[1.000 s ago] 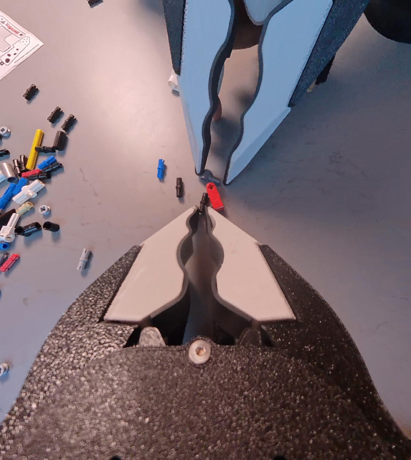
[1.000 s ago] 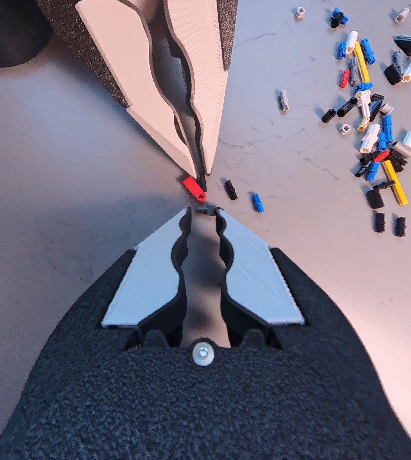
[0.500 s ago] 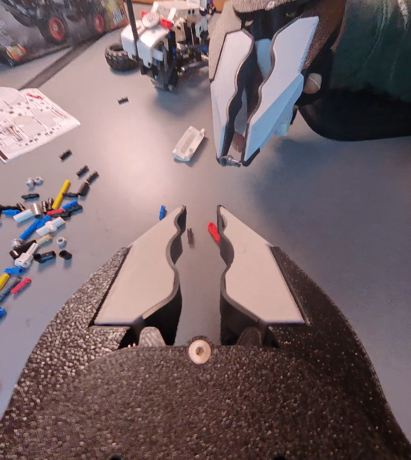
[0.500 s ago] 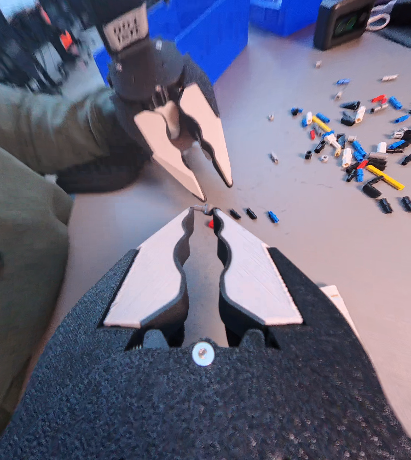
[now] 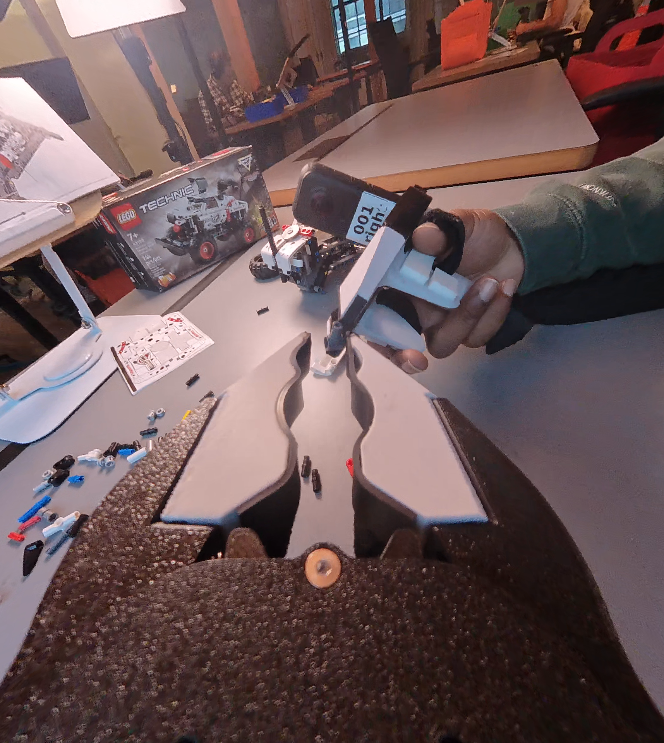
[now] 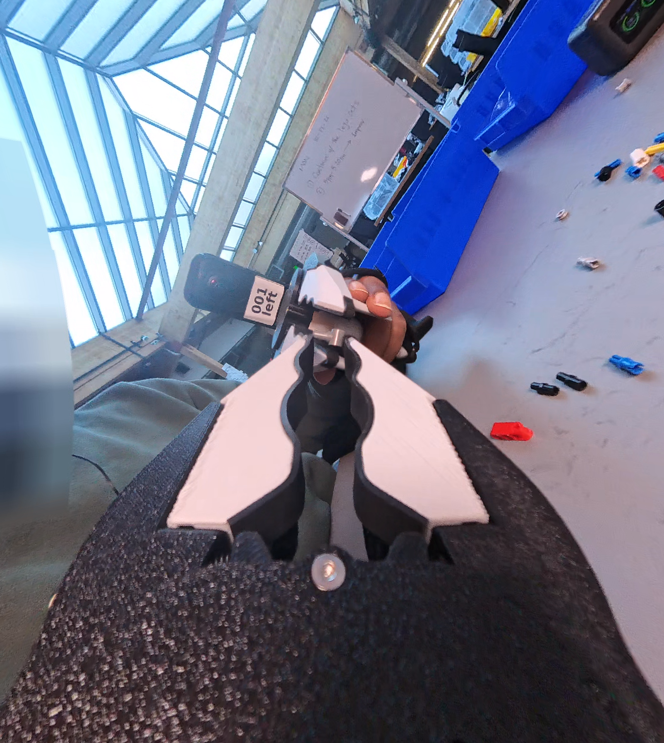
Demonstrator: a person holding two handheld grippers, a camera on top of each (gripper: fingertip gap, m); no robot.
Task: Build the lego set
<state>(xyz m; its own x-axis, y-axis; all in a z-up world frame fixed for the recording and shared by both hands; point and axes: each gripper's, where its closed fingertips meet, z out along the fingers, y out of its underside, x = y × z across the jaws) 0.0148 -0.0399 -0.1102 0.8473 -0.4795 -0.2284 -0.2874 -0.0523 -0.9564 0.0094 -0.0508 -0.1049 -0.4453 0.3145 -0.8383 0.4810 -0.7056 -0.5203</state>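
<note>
From the left wrist view, going left to right: a white stand (image 5: 36,386) holding an open instruction booklet fills the upper left, scattered small pins and connectors (image 5: 60,482) lie at lower left on the grey table (image 5: 563,422), and a folded instruction sheet (image 5: 161,345) lies just right of the stand's foot. Behind it stands the Lego set box (image 5: 189,229), closed as far as I can tell, so its contents are hidden. At upper centre sits the partly built white truck (image 5: 294,253).

The left gripper (image 5: 328,354) is parted by a moderate gap and grips nothing; two black pins (image 5: 310,472) and a red piece (image 5: 349,466) lie on the table below it. The right gripper (image 5: 338,337), in a hand (image 5: 467,289) at centre right, pinches a small grey connector piece (image 5: 334,335) at its very tips, above a white part (image 5: 324,364) on the table.

That hold looks slight to me: a twist or a bump between the two grippers could flick the connector out and into the loose parts.

In the right wrist view, blue bins (image 6: 443,209) stand at upper right; I can't see inside them.
</note>
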